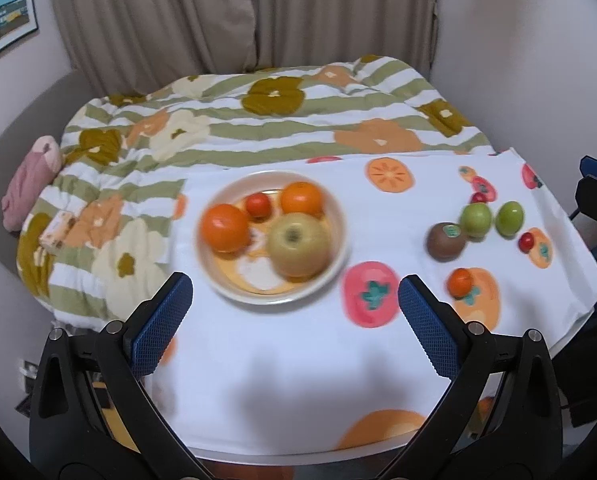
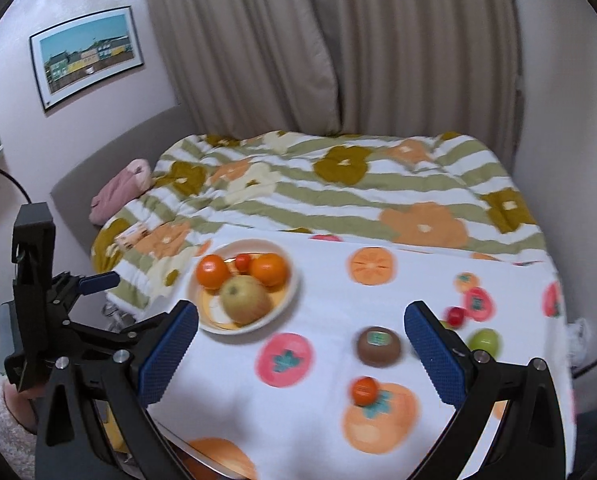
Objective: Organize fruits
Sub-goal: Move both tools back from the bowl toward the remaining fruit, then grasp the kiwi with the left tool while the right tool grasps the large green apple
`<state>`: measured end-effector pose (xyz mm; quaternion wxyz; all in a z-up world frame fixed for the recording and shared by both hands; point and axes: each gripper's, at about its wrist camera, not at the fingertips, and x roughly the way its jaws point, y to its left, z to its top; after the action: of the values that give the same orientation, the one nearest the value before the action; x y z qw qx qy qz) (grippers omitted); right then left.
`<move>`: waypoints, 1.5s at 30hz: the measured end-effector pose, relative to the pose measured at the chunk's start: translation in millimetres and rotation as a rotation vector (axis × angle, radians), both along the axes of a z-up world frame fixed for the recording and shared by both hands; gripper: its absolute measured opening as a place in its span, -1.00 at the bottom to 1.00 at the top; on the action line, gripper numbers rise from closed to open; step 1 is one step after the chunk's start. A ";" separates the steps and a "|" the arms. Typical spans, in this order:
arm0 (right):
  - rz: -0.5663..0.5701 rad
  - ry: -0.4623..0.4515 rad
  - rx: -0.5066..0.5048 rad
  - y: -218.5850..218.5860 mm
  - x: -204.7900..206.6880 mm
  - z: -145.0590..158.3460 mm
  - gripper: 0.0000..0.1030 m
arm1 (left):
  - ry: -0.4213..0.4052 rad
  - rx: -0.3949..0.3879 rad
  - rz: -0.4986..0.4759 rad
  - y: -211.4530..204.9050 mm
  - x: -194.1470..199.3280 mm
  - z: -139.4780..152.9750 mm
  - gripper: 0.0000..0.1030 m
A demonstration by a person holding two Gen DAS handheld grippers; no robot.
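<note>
- Left wrist view: the left gripper [image 1: 294,300] hangs spread and empty above the table [image 1: 298,380], its fingers either side of the near rim of the bowl [image 1: 340,236].
- The bowl holds two oranges [image 1: 224,227], a yellow-green apple [image 1: 298,245] and a small red tomato [image 1: 257,205].
- Loose on the cloth to the right lie a kiwi [image 1: 445,241], two green fruits [image 1: 475,220] and a small orange fruit [image 1: 460,282], with tiny red ones near them.
- Right wrist view: the right gripper [image 2: 301,338] is also spread and holding nothing, with the kiwi [image 2: 379,346] just inside its right finger and the small orange fruit [image 2: 364,391] nearer.
- Risk, as I judge it: round fruit may roll off the table's right edge if a finger nudges it, and the crowded bowl could shed a piece when another is dropped in.
- Both views are blurred, so aim may be off.
</note>
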<state>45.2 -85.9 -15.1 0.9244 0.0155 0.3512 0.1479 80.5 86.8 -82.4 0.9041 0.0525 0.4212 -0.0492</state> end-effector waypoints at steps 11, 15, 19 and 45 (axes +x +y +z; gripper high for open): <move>-0.089 0.031 -0.027 -101.2 -4.3 -23.9 1.00 | 0.032 -0.039 0.001 -80.1 -2.9 -28.0 1.00; -0.090 0.062 -0.036 -128.1 6.9 -45.3 1.00 | 0.037 -0.031 0.013 -109.4 4.5 -45.2 1.00; -0.088 0.087 -0.052 -146.7 18.3 -66.8 1.00 | 0.049 -0.008 0.042 -130.9 14.9 -62.7 1.00; -0.022 0.192 -0.130 -173.0 79.1 -153.7 1.00 | 0.081 0.100 -0.008 -209.2 73.3 -133.7 0.81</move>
<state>124.3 -259.0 -168.8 0.8871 -0.0263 0.4469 0.1124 153.7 -122.4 -216.1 0.8824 0.0971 0.4591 -0.0336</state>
